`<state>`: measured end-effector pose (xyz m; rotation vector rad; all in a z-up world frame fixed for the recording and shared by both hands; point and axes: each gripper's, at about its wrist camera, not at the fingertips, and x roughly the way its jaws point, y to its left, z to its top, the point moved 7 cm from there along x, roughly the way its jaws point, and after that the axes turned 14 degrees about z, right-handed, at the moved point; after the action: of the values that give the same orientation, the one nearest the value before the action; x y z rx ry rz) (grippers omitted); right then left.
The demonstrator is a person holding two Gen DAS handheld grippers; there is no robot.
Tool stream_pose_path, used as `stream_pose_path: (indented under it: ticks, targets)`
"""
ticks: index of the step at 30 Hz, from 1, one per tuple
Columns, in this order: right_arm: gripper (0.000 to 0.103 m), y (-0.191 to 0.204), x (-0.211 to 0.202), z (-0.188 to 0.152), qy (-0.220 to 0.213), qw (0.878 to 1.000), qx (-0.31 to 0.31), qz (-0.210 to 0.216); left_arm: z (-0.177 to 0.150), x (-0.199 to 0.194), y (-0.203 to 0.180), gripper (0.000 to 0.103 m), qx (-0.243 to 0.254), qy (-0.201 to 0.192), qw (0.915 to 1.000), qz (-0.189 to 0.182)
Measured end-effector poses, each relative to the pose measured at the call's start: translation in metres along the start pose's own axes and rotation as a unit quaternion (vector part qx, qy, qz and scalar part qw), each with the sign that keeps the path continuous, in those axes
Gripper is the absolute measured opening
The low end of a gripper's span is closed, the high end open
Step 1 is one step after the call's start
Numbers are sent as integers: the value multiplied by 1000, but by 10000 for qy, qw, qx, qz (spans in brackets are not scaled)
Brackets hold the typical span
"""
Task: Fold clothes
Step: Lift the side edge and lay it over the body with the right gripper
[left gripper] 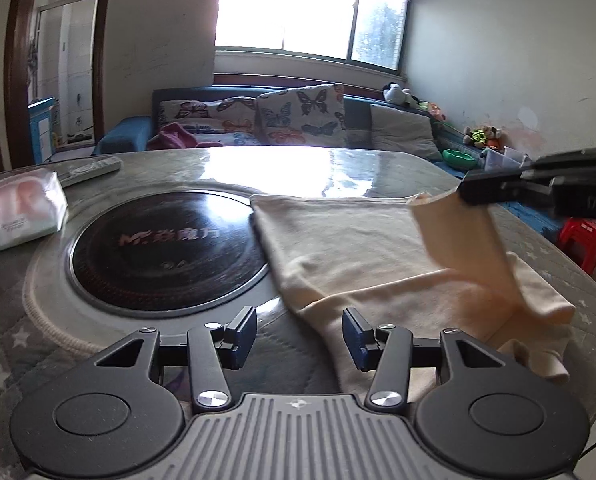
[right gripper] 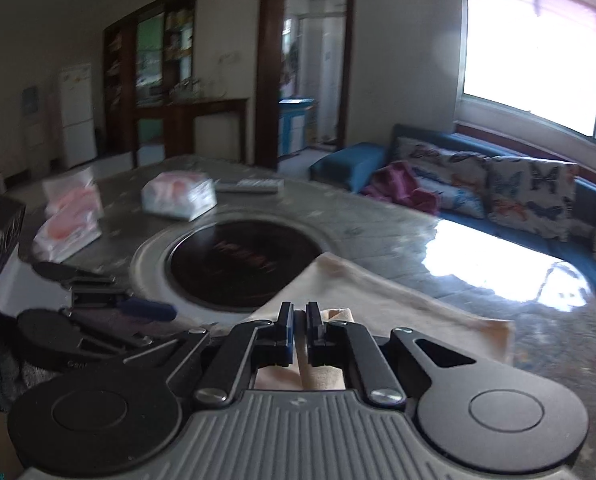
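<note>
Lying flat on the table (left gripper: 98,360), the cream garment (left gripper: 338,248) spreads from the centre toward 3 o'clock in the left wrist view, its far hem straight and its left edge running beside the black round cooktop (left gripper: 166,248). One corner of the garment is lifted at 2 o'clock, clamped in the right gripper (left gripper: 464,192), whose jaws are pressed together on the cloth; in the right wrist view the same fold shows between the closed pads of that gripper (right gripper: 298,320). The left gripper (left gripper: 298,340) hangs at 6 o'clock with jaws parted and nothing between them; its right finger (left gripper: 356,338) stands over the near edge of the cloth, but I cannot tell if it touches.

At 9 o'clock a tissue pack (left gripper: 20,216) sits near the table edge, and a remote control (left gripper: 90,170) lies behind it. The far half of the table, toward 12 o'clock, is bare shining surface up to the rounded rim. Behind it stands a blue sofa (left gripper: 126,136) with butterfly cushions (left gripper: 302,114).
</note>
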<state>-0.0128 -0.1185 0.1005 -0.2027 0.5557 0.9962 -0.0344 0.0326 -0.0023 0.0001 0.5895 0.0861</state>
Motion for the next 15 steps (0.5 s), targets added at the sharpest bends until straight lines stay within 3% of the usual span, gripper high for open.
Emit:
stream_pose_path:
  ticks: [7,8,12,15]
  targets:
    - [5,35,22,-33,519,9961,-205,679,-4,0,10,51,-113,45,9999,97]
    - [9,38,22,-36,556,9953,-197,764,-3,0,9,51,-106,42,9999,86]
    - [12,36,12,-39,568,9954,-182,756,0,-2,-2,51,-36,-9,10000,-44]
    - [26,26,-2,-43,510,9972,-82,542,2,-5,-15,49,103,-48,9996,-258]
